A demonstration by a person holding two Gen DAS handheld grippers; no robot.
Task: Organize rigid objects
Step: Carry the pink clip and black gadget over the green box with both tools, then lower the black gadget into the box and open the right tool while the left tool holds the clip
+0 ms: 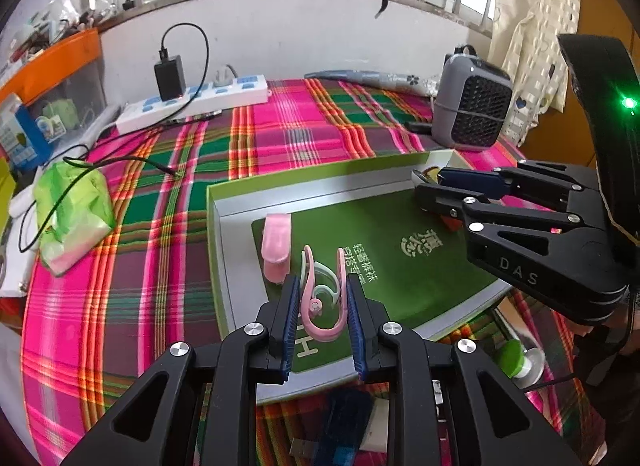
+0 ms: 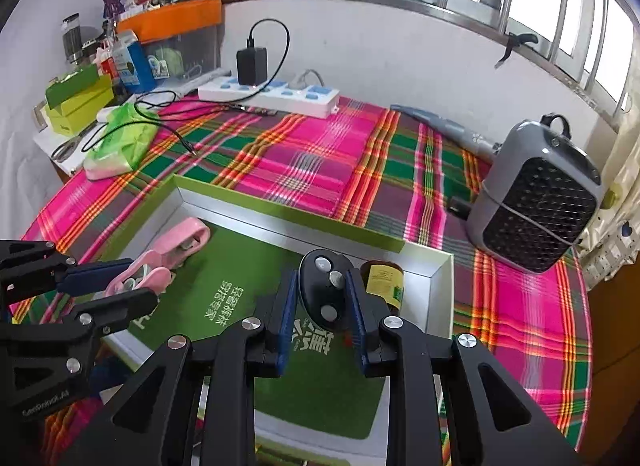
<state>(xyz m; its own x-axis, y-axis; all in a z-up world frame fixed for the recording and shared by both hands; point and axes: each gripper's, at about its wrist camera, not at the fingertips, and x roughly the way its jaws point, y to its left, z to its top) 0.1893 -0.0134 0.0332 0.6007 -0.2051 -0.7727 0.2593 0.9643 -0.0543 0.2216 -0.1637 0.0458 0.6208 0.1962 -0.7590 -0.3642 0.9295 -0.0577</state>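
Your left claw (image 1: pixel 323 298) is clenched on the pink clip (image 1: pixel 320 302) over the box (image 1: pixel 224 225); your right claw (image 2: pixel 322 298) grips the black remote (image 2: pixel 326 292) beside the jar (image 2: pixel 384 278).

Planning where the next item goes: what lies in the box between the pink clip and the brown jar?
Only bare green liner lies between the pink clip and brown jar, seen in the right wrist view.
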